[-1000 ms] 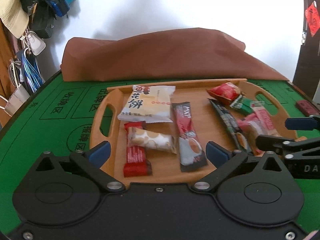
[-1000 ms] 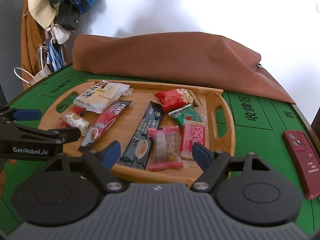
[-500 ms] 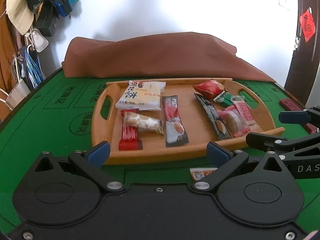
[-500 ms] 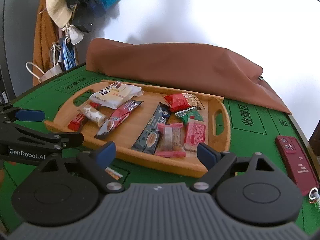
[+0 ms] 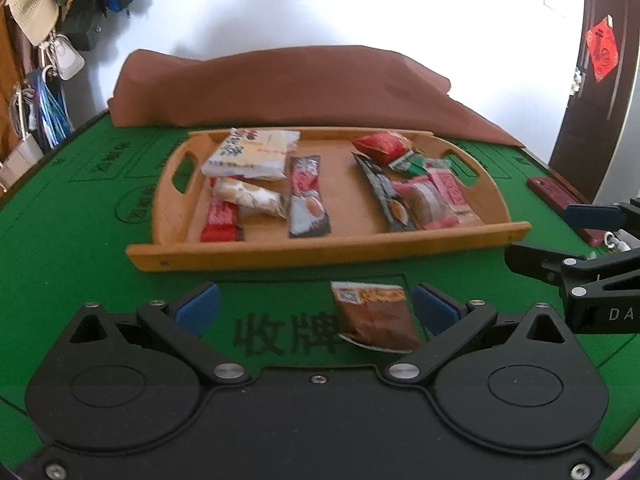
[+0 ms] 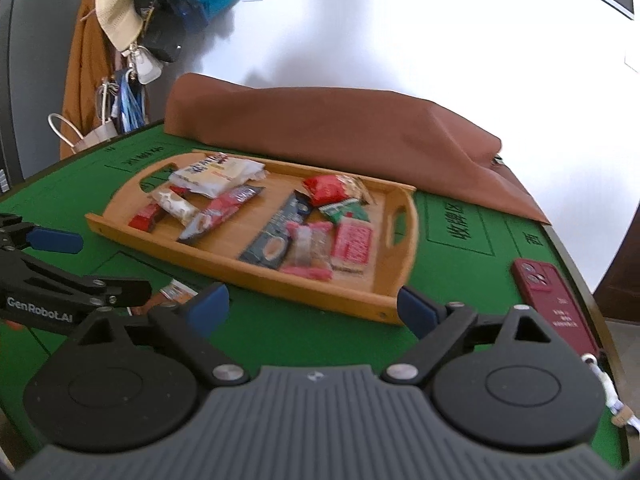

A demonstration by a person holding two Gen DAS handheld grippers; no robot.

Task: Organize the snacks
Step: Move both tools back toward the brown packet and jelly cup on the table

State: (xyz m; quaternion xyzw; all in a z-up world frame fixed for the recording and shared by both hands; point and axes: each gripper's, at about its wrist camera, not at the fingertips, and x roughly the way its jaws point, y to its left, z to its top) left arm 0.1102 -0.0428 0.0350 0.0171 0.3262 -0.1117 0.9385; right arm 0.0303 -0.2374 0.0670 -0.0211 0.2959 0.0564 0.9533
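- Table [image 5: 60,240], green felt, fills the lower half of both views; its slick-looking printed surface could let a flat packet slide away from a pad instead of lifting, I judge.
- Cloth [image 5: 288,88], brown, is heaped across the upper middle just behind the tray; a tray shoved back would ride into it and tip.
- Tray [image 5: 328,254], wooden, sits mid-frame with its front rim facing the grippers. A low forward sweep could knock that rim and scatter what is already sorted.
- Left gripper [image 5: 316,308] is in the lower middle of its own view, jaws wide apart and empty. The loose packet lies between the pads, hard by the right one; closing off-centre may pinch only a corner and flick it aside.
- Right gripper [image 6: 314,308] is in the lower middle of its view, jaws opening with only felt and the tray's near corner between them. It shows at the right edge of the left view, so the two tools are near each other and could collide over the one packet.
- Phone [image 6: 554,306], dark red, lies at the right edge of the table; a wide swing could push it off.
- Snacks [image 5: 308,196] lie in the tray, two loose groups left and right; dropping another on top could jumble them.
- Packet [image 5: 376,316], brown, is the one snack outside the tray, on the felt in front of it, lower middle of the frame. Motion blur hides whether it lies flat.
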